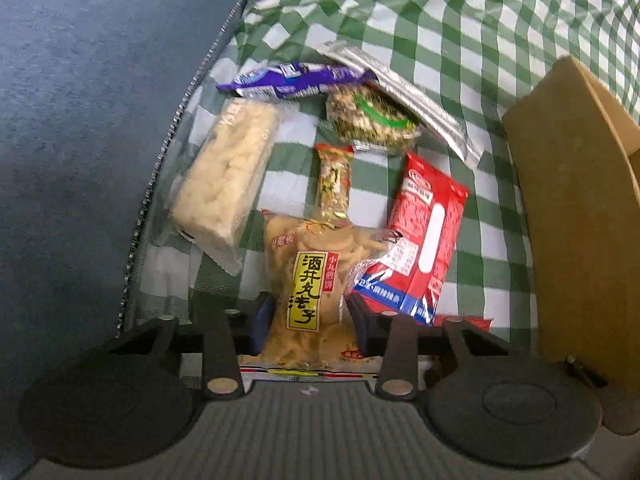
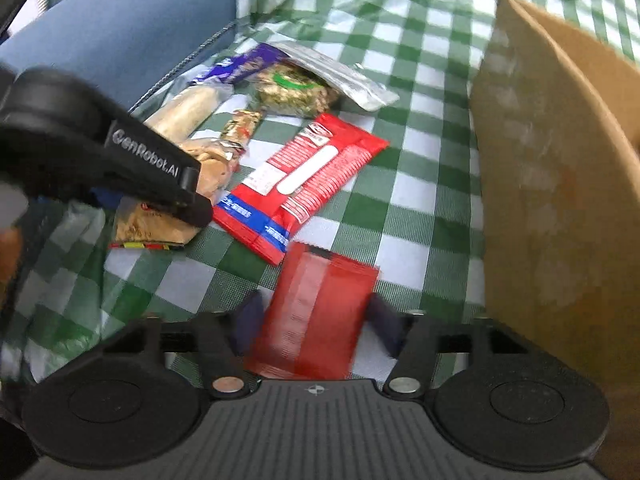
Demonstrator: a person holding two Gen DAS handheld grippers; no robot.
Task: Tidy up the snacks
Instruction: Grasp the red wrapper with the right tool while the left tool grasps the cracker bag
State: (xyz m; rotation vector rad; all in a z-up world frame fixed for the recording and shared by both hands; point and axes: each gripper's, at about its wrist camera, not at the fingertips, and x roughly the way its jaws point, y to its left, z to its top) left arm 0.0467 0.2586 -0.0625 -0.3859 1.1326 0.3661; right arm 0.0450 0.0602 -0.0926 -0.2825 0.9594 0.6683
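Note:
A yellow snack pack (image 1: pixel 306 292) with a yellow label lies on the green checked cloth (image 1: pixel 440 20). My left gripper (image 1: pixel 310 320) is shut on it, both pads against its sides. In the right wrist view the left gripper's black finger (image 2: pixel 188 200) lies over that pack (image 2: pixel 160 228). A plain red packet (image 2: pixel 316 312), blurred, sits between the pads of my right gripper (image 2: pixel 316 324), which is shut on it. A red-and-blue packet (image 1: pixel 420 232) (image 2: pixel 304 172) lies flat between the two.
Farther back lie a pale cracker pack (image 1: pixel 224 176), a small gold stick pack (image 1: pixel 334 180), a purple packet (image 1: pixel 296 80), a green-banded nut pack (image 1: pixel 372 120) and a silver pouch (image 1: pixel 408 96). A cardboard box (image 1: pixel 580 220) (image 2: pixel 560 160) stands on the right. A blue cushion (image 1: pixel 80 120) borders the left.

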